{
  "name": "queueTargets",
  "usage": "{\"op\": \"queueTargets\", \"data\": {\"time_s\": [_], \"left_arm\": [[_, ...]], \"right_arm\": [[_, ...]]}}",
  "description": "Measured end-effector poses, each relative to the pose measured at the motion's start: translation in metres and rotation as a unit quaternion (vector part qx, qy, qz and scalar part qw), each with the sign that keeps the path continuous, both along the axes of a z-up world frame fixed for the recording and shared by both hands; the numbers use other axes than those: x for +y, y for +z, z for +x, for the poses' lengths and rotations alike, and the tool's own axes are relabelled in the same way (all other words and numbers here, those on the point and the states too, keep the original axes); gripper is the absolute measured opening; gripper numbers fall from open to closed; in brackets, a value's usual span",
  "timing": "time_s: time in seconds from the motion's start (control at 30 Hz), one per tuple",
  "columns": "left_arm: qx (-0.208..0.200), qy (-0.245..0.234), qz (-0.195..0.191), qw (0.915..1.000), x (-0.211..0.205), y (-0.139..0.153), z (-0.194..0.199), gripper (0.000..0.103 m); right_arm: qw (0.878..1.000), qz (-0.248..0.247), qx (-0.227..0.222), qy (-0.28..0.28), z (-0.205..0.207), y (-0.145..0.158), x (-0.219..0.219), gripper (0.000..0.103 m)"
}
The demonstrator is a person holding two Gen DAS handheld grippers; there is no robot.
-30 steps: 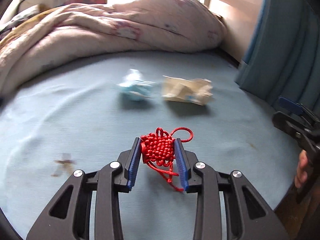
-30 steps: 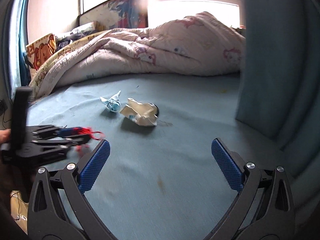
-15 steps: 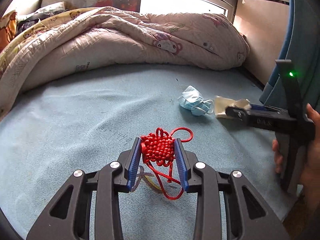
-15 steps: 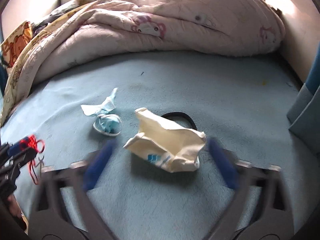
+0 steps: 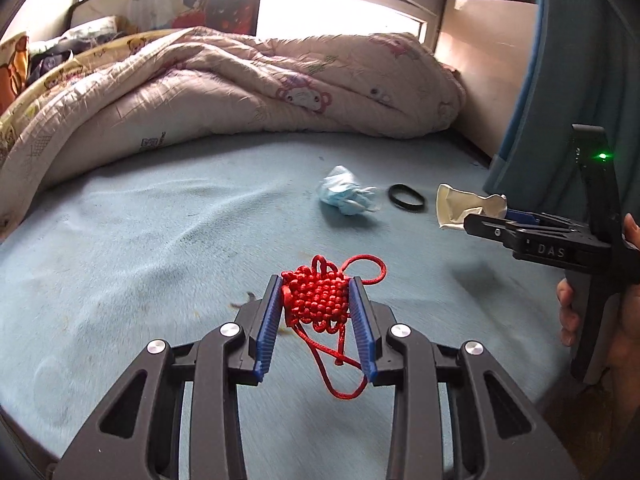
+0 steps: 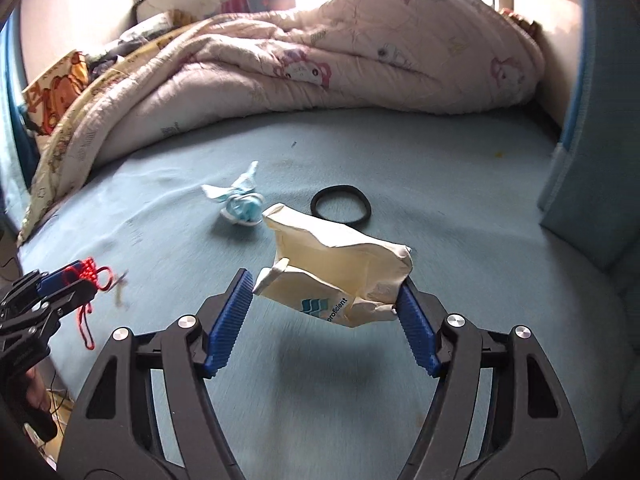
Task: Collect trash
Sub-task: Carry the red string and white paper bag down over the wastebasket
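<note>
Closing has just been under way on the right gripper (image 6: pixel 326 312): the crumpled cream packet (image 6: pixel 340 276) sits between the blue pads and appears lifted clear of the blue sheet (image 6: pixel 460 184), a shadow being cast below it. The right-hand pad is pressed into the packet; at the left-hand pad only a folded corner seems to be touched, so the hold is judged marginal. A firmer squeeze is advised before travel, so that more of the crumpled body is taken in rather than a flap.

The left gripper (image 5: pixel 318 312) is held narrow on the red knotted cord (image 5: pixel 316 296), clamped at the woven part, with loose loops hanging below. That grip looks secure; the dangling tails should be kept off the sheet while carried.

Farther out on the sheet lie the crumpled blue mask (image 6: pixel 240 204) and a black hair band (image 6: pixel 340 210), just beyond the packet and near each other but apart. Both jaws being occupied, these are judged to be left for a later pass. No bin is seen in either view. The quilt (image 6: pixel 320 60) is bunched along the far side, well apart from the trash.
</note>
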State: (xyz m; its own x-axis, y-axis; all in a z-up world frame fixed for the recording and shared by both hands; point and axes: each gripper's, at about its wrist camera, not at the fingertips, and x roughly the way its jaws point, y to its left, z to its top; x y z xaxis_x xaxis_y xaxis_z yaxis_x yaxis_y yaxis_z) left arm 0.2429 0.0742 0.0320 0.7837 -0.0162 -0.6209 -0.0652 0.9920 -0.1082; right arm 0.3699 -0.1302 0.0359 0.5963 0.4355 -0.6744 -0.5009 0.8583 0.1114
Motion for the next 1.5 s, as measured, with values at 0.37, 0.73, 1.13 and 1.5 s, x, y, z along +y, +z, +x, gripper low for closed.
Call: {"op": "queueTargets", "data": {"time_s": [0.37,0.73,1.13,1.5], "left_arm": [[-0.005,-0.020,0.011,0.9997,-0.030,0.021,-0.080,0.033],[-0.002,-0.055,0.025,0.9982,-0.063,0.006,-0.175,0.033],[0.048,-0.114,-0.001,0.9923,-0.089,-0.104,-0.228,0.033],[0.127,-0.138,-0.008,0.9822,-0.096,-0.235,-0.200,0.033]], "right_arm": [[0.998,0.003,-0.060,0.033,-0.120,0.045,-0.043,0.066],[0.994,0.008,-0.087,0.068,-0.236,0.038,-0.079,0.066],[0.994,-0.011,-0.029,0.103,-0.295,-0.071,-0.095,0.066],[0.990,-0.039,0.025,0.133,-0.287,-0.197,-0.080,0.066]]}}
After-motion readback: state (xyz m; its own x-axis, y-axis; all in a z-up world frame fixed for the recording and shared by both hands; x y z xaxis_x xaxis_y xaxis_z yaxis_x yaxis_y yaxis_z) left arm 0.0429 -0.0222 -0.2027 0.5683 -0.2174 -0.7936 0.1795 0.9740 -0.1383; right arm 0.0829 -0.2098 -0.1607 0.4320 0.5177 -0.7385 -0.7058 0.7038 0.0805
